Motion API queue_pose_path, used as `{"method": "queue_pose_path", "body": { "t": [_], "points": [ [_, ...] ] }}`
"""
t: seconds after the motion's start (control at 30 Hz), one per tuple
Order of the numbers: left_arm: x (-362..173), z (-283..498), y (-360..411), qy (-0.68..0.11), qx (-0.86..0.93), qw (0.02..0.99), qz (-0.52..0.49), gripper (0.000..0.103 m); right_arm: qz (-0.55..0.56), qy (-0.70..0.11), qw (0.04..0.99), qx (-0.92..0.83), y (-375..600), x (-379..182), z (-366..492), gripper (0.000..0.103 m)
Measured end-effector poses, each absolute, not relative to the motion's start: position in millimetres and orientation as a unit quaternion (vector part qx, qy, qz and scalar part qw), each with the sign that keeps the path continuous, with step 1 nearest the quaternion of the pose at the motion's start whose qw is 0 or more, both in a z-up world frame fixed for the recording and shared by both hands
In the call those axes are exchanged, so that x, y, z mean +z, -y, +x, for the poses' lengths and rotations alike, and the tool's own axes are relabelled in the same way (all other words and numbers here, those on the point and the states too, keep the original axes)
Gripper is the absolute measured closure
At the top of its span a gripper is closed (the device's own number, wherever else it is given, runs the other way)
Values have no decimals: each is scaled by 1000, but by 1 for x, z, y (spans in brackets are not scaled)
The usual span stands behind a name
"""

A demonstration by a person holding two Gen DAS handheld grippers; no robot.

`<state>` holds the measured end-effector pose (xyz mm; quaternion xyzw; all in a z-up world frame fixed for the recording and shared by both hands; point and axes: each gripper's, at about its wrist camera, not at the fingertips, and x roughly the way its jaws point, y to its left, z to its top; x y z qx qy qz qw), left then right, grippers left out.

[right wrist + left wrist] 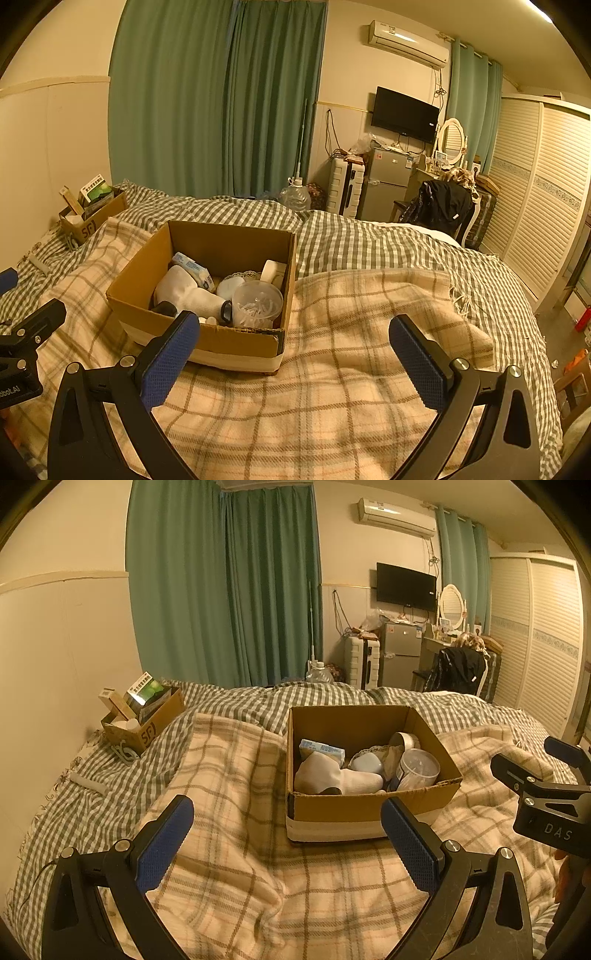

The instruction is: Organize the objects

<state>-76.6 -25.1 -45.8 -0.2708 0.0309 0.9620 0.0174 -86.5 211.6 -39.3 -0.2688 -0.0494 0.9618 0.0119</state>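
Observation:
An open cardboard box [369, 806] [236, 341] sits on the plaid blanket on the bed. It holds white socks [332, 777] [188, 293], a clear plastic tub [419, 768] [258, 302], a blue-white packet [321, 751] [194, 267], a pale blue case [365, 764] and a round tin [404, 740]. My left gripper [288, 834] is open and empty, just in front of the box. My right gripper [295, 350] is open and empty, in front of the box's right corner; it also shows in the left wrist view [554, 797].
A smaller SF cardboard box [146, 720] [92, 218] with cartons stands at the bed's far left by the wall. A white tube [86, 782] lies on the checked sheet. Beyond the bed are green curtains, a fridge [400, 653], a chair and a wardrobe.

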Motion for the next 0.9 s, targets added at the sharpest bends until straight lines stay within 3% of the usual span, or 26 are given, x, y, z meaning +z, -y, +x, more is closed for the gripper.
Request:
{"method": "queue_pose_path", "body": {
  "t": [0.9],
  "points": [
    [-46,-77,25,-32,962,18,-271,0,-271,49,11,961,-212,-41,-87,0]
  ]
}}
